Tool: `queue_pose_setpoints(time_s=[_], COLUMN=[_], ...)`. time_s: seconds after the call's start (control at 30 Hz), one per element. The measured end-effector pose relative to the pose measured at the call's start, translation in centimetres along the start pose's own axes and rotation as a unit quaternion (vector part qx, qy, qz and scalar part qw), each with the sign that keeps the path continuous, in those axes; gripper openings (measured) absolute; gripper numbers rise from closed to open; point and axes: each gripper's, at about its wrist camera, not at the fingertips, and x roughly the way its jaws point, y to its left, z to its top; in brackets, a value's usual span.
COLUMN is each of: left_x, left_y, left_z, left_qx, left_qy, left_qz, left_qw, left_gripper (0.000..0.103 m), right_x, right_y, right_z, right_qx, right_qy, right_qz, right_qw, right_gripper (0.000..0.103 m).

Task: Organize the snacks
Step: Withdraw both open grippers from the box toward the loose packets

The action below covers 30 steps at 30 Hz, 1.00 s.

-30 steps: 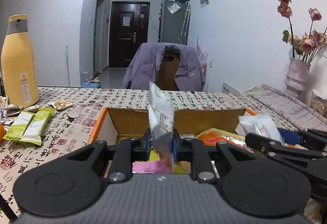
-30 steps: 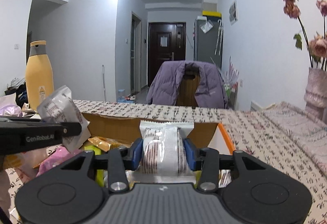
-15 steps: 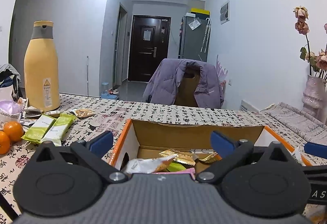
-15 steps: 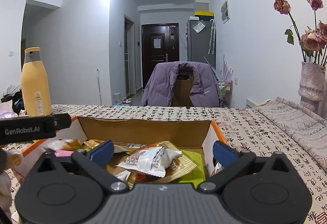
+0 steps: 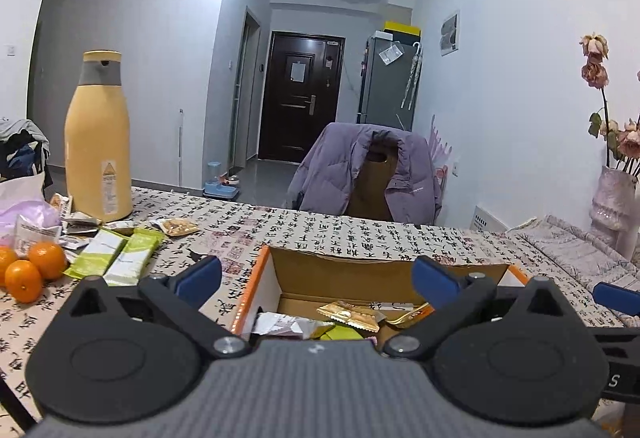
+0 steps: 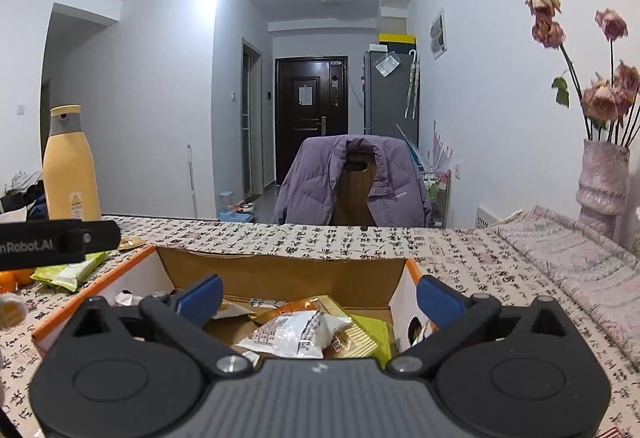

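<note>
In the left wrist view, the left gripper (image 5: 316, 276) stands with its blue-padded fingers (image 5: 198, 274) spread wide and nothing between them; a second ago the same fingers pinched a white printed snack packet upright over the box, so the packet has been let go. Straight ahead of and below the fingers sits the open cardboard box with orange edges (image 5: 250, 288), and inside it, just past the fingertips, lie a crumpled white wrapper (image 5: 280, 323), a gold foil sachet (image 5: 348, 314) and a bit of green packaging. Far out to the left of the fingers, still on the calligraphy-print tablecloth (image 5: 320, 234), rest two pale green snack bars (image 5: 116, 256), small loose sachets, three oranges (image 5: 32, 266) and a tall yellow flask with a grey collar (image 5: 98, 138). In the right wrist view, the right gripper (image 6: 318, 296) is likewise wide apart and empty, where a second ago it clamped a white packet with brown print; that white printed packet (image 6: 300, 332) now lies loose in the box between and just beyond the fingers, on top of gold and green wrappers. The left gripper's black body shows at the left edge. Both releases look complete, so the box holds two more snacks, and the green bars to the left are probably the next things to fetch.
</note>
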Motion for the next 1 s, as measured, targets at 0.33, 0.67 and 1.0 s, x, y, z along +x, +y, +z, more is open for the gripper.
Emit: queue_pose_setpoints(time_s=[0.33,0.67,1.0], left_x=[-3.8,-6.6,-6.6], left_y=[1.6,4.0,6.9], left_z=[-0.8,-4.1,-7.1], left_qx=[0.011,0.018,0.035], left_qy=[0.005,0.04,0.096], left_qz=[0.004,0.003,-0.004], left_qw=[0.9999,0.999,0.9947], left_gripper=[0.103,0.103,0.103], right_x=[-3.6,-6.1,-6.4], right_y=[0.5,1.9,3.6], right_z=[0.1,-2.4,-5.7], right_qx=[0.001,-0.007,-0.013], right_qy=[0.009,0.044,0.103], right_qz=[0.005,0.014,0.025], right_qw=[1.0,0.999,0.994], right_gripper=[0.103,0.103,0.103])
